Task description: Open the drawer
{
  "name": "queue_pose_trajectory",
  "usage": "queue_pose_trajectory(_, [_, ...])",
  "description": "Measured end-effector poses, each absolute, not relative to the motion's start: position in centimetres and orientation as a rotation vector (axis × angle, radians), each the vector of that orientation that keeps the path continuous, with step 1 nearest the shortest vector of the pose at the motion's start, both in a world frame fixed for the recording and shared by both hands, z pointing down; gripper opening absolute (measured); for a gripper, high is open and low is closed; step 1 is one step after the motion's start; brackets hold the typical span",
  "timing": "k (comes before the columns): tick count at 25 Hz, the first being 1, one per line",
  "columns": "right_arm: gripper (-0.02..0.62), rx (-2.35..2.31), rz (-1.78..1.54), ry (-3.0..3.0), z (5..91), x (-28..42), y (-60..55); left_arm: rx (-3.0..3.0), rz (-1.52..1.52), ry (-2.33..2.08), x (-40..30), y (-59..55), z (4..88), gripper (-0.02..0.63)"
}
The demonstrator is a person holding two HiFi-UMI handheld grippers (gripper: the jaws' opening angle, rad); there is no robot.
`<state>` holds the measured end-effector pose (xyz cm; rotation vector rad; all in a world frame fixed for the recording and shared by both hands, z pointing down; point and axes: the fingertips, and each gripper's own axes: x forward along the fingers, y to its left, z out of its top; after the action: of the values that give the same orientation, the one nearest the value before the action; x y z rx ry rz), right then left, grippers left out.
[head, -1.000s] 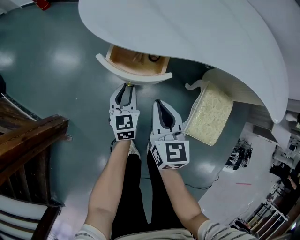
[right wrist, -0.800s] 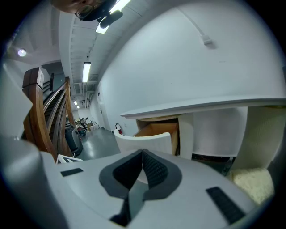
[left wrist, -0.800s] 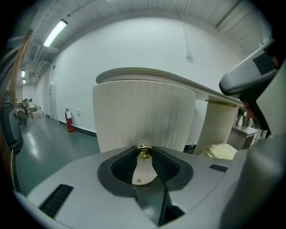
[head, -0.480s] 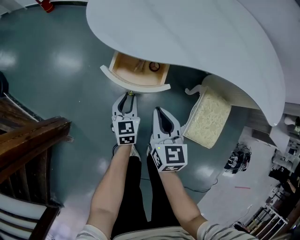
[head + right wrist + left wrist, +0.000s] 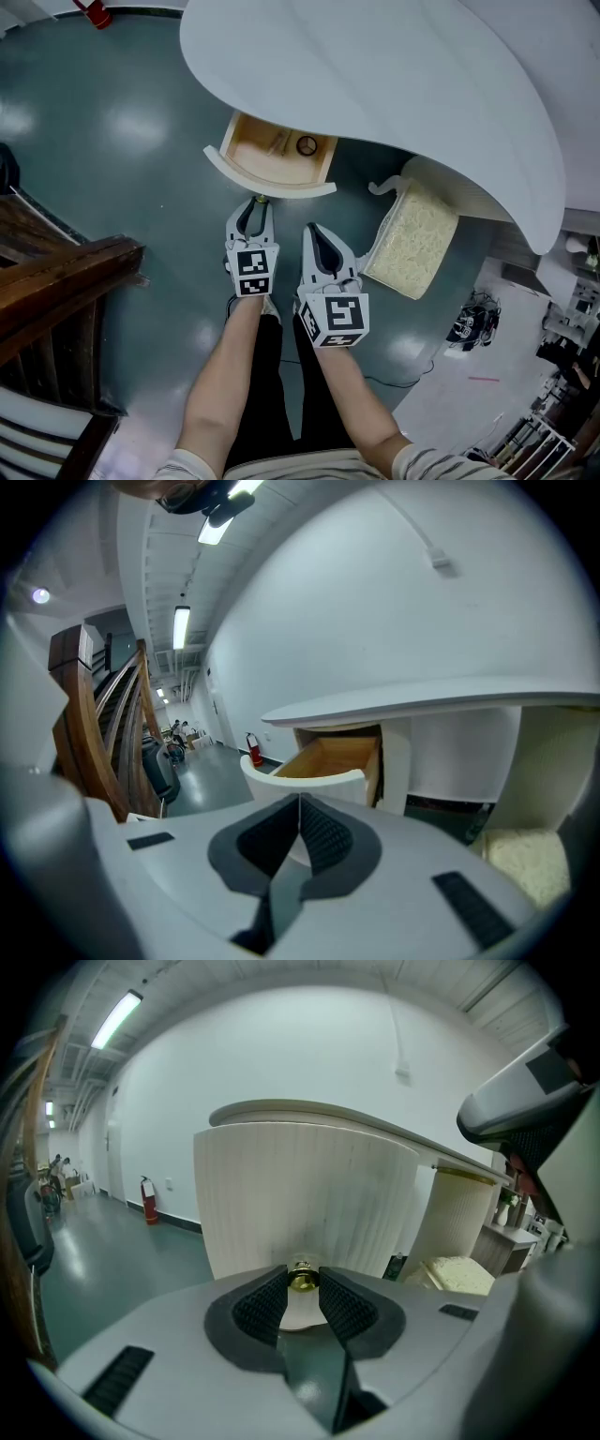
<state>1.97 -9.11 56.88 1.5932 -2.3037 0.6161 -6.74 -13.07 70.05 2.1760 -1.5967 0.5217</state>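
head view: the drawer juts out from under the white counter, its wooden inside showing. the left gripper reaches to the brass knob on the curved drawer front. the right gripper hangs just beside the left one, apart from the drawer, near a cushioned seat.

left gripper view: the fingers are clenched on the knob, one ribbed pad on each side.

right gripper view: the fingers are pressed together at the tips with nothing between them, and the open drawer lies ahead.
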Motion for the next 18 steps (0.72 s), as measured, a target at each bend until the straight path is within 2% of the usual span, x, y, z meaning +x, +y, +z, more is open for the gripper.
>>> queue_pose_trajectory(18, [0.015,1.580,0.687,-2.274,56.7,1.0,-7.0,2.120,0.596,-1.548,-7.6,-9.5,70.4,0.104])
